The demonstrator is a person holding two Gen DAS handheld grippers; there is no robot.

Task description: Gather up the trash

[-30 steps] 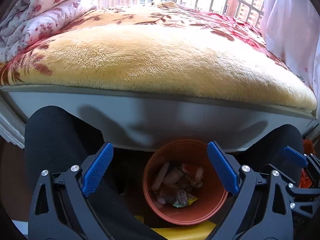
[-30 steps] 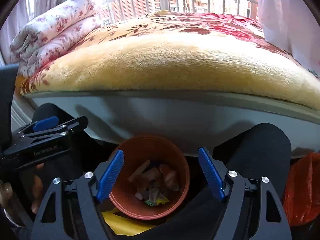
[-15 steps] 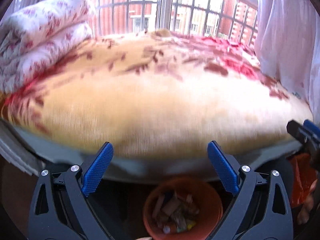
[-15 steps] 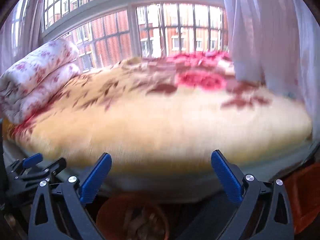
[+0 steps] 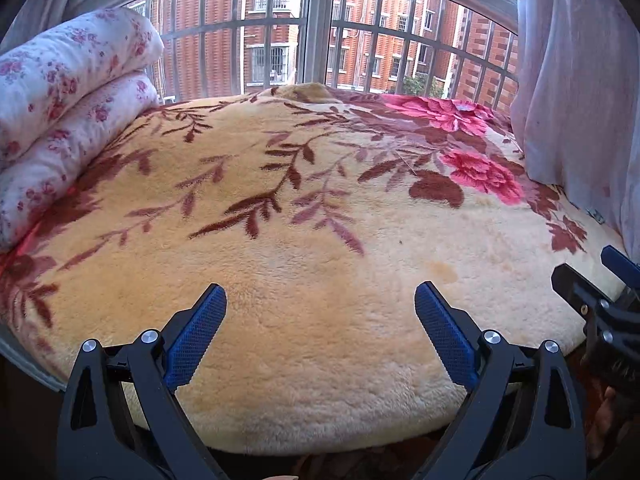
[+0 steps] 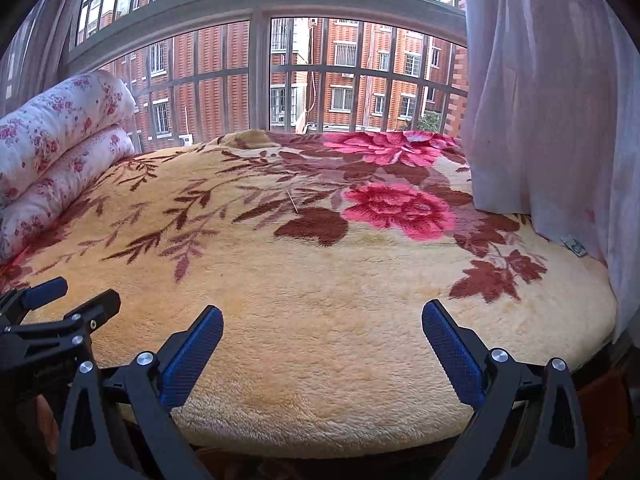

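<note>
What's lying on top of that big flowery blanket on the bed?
On the blanket: a folded floral quilt at the left, a thin stick mid-bed, a small silvery scrap by the curtain. Whatever the quilt and curtain hem cover stays hidden.

Ahead of the left hand-held gripper, whose frame is black with blue ridged pads, the blanket is a plush yellow-tan. Dark brown leaf sprays run across its middle, and pink-red roses with maroon leaves sit farther off to that gripper's right. Far to its left lies a folded quilt, white with small pink flower sprigs. The right hand-held gripper is also black and blue. To its right hangs a pale, pinkish-white sheer curtain. Beyond the grey window bars stand red-brick buildings with white window frames.
</note>
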